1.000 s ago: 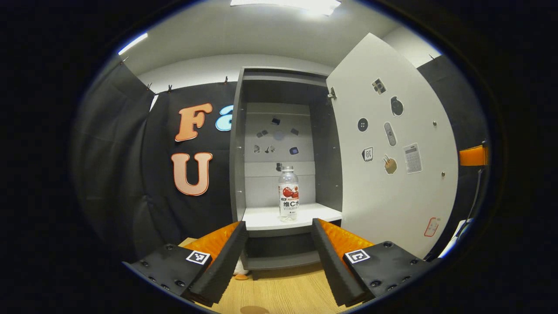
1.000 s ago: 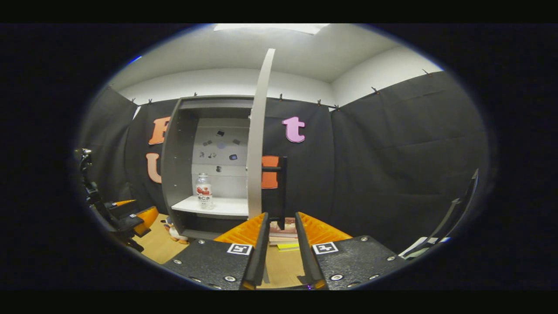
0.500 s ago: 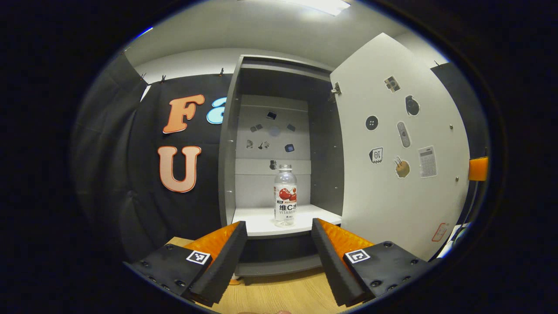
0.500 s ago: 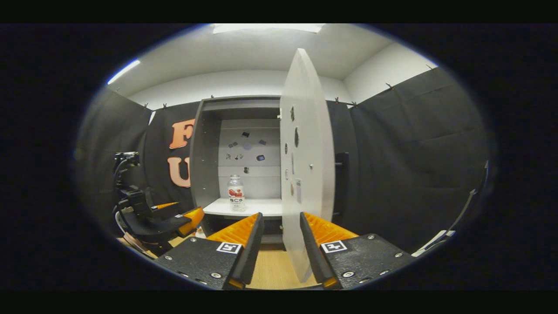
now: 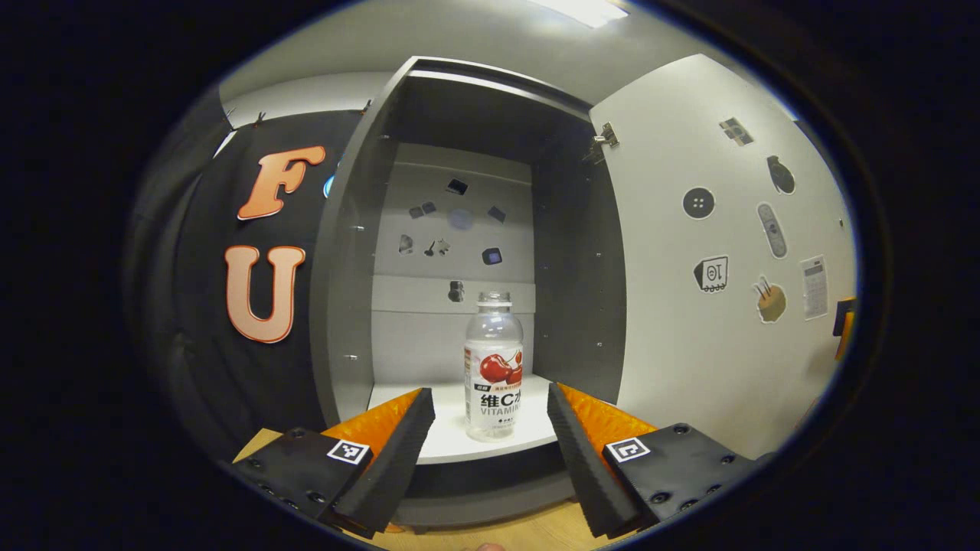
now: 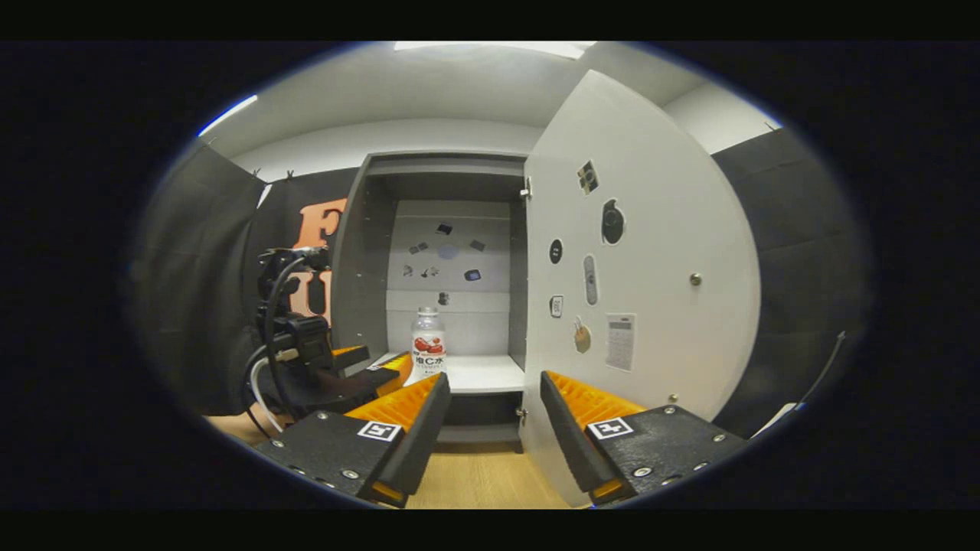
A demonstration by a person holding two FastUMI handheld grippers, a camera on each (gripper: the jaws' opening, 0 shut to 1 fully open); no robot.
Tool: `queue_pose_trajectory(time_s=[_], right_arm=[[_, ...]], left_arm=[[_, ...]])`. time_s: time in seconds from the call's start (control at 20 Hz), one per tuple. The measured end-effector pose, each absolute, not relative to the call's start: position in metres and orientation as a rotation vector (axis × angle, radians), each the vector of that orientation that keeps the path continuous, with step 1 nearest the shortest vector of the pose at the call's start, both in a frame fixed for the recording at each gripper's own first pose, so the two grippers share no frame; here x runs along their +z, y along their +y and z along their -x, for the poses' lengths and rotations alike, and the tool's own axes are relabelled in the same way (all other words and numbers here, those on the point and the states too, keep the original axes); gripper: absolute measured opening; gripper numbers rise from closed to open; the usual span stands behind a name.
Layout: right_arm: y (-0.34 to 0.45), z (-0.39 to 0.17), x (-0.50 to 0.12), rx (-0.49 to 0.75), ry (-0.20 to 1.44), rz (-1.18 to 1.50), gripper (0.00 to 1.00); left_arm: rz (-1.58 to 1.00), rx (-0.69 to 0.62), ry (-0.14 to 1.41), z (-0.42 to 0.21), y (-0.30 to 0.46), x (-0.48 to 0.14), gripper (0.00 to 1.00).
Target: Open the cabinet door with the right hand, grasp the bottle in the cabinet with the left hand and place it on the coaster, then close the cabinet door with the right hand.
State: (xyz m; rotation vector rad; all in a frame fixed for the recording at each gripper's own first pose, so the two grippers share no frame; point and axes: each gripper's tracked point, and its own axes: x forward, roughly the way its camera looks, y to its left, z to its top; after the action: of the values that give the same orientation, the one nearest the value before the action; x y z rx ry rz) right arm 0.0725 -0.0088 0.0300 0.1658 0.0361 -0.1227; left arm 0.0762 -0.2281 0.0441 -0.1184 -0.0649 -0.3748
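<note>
Between your left gripper point(image 5: 490, 417) fingers, which stand wide apart with ridged inner faces and foam-like pads, the bottle point(image 5: 494, 367) sits centred just ahead, upright on the white shelf point(image 5: 444, 448) of the cabinet point(image 5: 344, 306). You are, by my reading, on the reach for the bottle: the door is swung open and nothing is gripped yet. Next you should carry the fingers forward until the pads flank the labelled middle of the bottle, then close evenly; the clear plastic looks thin and smooth, so a squeeze low on the label seems safer than one at the narrow neck. Beyond the right gripper point(image 6: 490, 398), whose fingers are also apart and empty, the wooden counter point(image 6: 482, 482) runs up to the cabinet base, and the left gripper point(image 6: 360, 375) shows off to the left of those fingers, near the shelf edge. Farther right stands the flat white cabinet door point(image 6: 651, 291), matte, dotted with stickers. I cannot see the coaster.
</note>
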Motion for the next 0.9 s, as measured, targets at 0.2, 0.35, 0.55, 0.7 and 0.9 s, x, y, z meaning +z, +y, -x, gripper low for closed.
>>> queue_pose_trajectory(time_s=[0.2,0.35,0.55,0.7,0.9], right_arm=[[-0.003,-0.098,0.021,-0.158,0.052,-0.131,0.86],[0.001,-0.109,0.017,-0.181,0.058,-0.098,0.93],[-0.003,-0.121,0.005,-0.209,0.086,-0.095,0.94],[-0.003,-0.125,-0.009,-0.205,0.122,-0.135,0.94],[-0.008,-0.126,-0.014,-0.202,0.135,-0.158,0.94]], left_arm=[[0.108,-0.410,-0.080,-0.115,-0.245,0.042,0.96],[0.087,-0.428,-0.086,-0.142,-0.258,0.038,0.96],[0.079,-0.434,-0.059,-0.171,-0.270,0.025,0.96],[0.085,-0.439,-0.042,-0.184,-0.277,0.020,0.96],[0.089,-0.426,-0.044,-0.190,-0.276,0.018,0.90]])
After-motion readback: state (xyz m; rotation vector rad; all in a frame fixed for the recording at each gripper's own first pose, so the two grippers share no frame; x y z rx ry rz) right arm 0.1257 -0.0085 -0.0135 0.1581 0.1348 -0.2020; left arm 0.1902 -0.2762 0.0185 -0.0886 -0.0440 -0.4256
